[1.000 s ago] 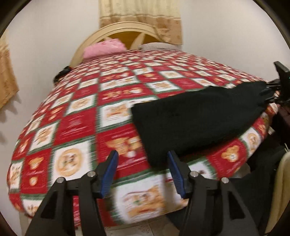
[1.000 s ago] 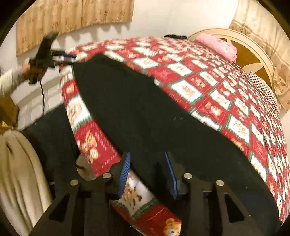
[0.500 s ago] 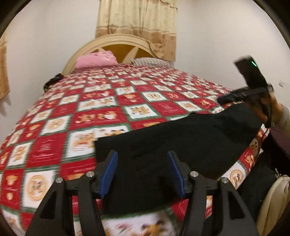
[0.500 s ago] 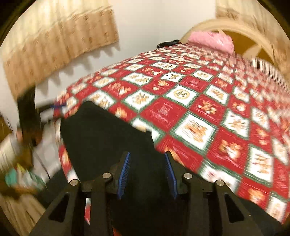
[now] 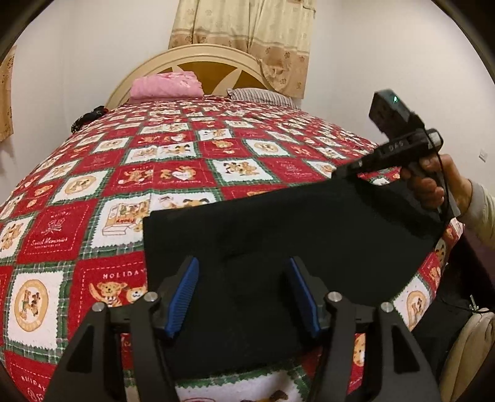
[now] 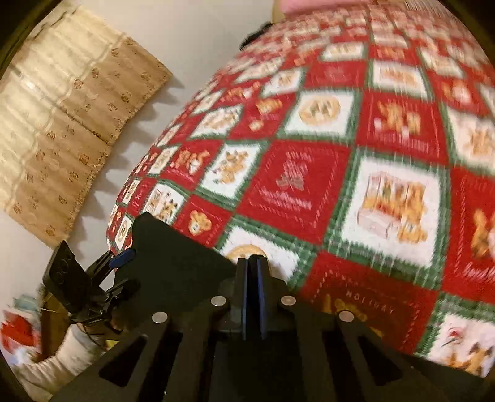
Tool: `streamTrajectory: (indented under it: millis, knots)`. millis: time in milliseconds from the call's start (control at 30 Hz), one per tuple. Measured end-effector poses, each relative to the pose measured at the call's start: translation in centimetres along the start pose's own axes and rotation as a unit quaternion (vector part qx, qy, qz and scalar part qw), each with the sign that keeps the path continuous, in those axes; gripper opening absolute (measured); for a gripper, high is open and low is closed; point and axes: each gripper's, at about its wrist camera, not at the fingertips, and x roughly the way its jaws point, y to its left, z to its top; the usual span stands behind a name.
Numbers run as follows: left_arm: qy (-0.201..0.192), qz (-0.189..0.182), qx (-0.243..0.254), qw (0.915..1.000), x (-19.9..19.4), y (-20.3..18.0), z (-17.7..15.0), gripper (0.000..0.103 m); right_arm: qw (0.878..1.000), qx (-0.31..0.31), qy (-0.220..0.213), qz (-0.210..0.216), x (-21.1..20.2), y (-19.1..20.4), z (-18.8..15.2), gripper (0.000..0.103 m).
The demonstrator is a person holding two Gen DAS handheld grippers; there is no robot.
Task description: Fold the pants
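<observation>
1. Bed covered by a red, white and green checked quilt printed with bears. It fills most of both wrist views.
2. Black pants, a flat dark fabric panel lying on the quilt at the near edge of the bed. One corner is lifted at the right of the left wrist view.
3. Beige patterned curtain, hanging on the white wall behind the bed.
4. Cream arched wooden headboard, at the far end of the bed.
5. Left gripper, black with blue ribbed pads. Its jaws stand wide and have just been opening. The pants lie spread below and between the pads, which do not press on the cloth.
6. Right gripper, held in a hand. Its pads are closed together, pinching the lifted corner of the pants.
7. Pink folded pillow, resting against the headboard.
</observation>
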Motion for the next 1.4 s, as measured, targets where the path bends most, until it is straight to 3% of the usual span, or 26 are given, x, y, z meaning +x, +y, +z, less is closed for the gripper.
streamTrajectory:
  millis: [67,167,233,333,467,533,567,600,667,800,900,1033,1133,1300,1400]
  knots:
    - [0.001,0.007,0.011,0.9999,0.4,-0.3,-0.1,0.066,1.000,-0.002,-0.015,-0.013,-0.4,0.1,0.4,0.005]
    - [0.012,0.024,0.027,0.9993,0.4,-1.1,0.3,0.067,0.999,-0.004,0.013,-0.038,1.6,-1.0,0.4,0.005]
    - [0.013,0.021,0.022,0.9994,-0.1,-1.7,0.7,0.067,0.999,-0.011,0.008,-0.035,1.8,-1.2,0.1,0.006]
    - [0.006,0.012,0.033,0.9994,-0.9,-3.1,1.4,0.067,0.999,0.008,-0.014,-0.030,-0.2,-1.7,-0.1,0.018]
    - [0.002,-0.015,0.063,0.9979,-0.6,-6.4,2.6,0.067,0.996,0.001,-0.068,-0.061,-7.3,-2.5,-1.7,0.020]
    - [0.005,-0.049,0.076,0.9959,0.2,-8.7,3.2,0.067,0.991,0.013,-0.101,-0.090,-12.5,-3.9,-3.6,0.030]
    - [0.009,-0.065,0.086,0.9941,0.9,-10.0,3.4,0.068,0.987,0.025,-0.116,-0.107,-15.2,-4.8,-4.8,0.047]
    - [0.013,-0.076,0.094,0.9926,1.3,-10.9,3.6,0.070,0.982,0.040,-0.132,-0.126,-17.8,-5.8,-6.2,0.056]
    - [0.018,-0.108,0.127,0.9858,2.7,-14.1,4.0,0.070,0.971,0.068,-0.163,-0.161,-22.4,-7.5,-8.7,0.056]
    - [0.028,-0.176,0.175,0.9684,4.8,-20.2,5.0,0.070,0.924,0.135,-0.195,-0.299,-31.7,-10.7,-15.8,0.056]
    - [0.028,-0.209,0.213,0.9539,5.8,-24.8,5.8,0.070,0.901,0.183,-0.210,-0.332,-36.2,-12.6,-20.3,0.056]
    - [0.036,-0.247,0.254,0.9343,7.2,-29.9,6.3,0.070,0.874,0.242,-0.231,-0.352,-39.5,-15.2,-24.2,0.056]
    - [0.048,-0.255,0.283,0.9234,8.5,-32.4,6.1,0.070,0.858,0.276,-0.252,-0.353,-41.1,-16.9,-26.0,0.056]
    - [0.085,-0.248,0.303,0.9163,10.5,-34.3,5.2,0.064,0.846,0.300,-0.280,-0.340,-42.6,-18.2,-27.2,0.056]
    - [0.085,-0.238,0.312,0.9161,10.5,-34.7,4.9,0.063,0.843,0.306,-0.291,-0.334,-43.0,-19.3,-26.9,0.056]
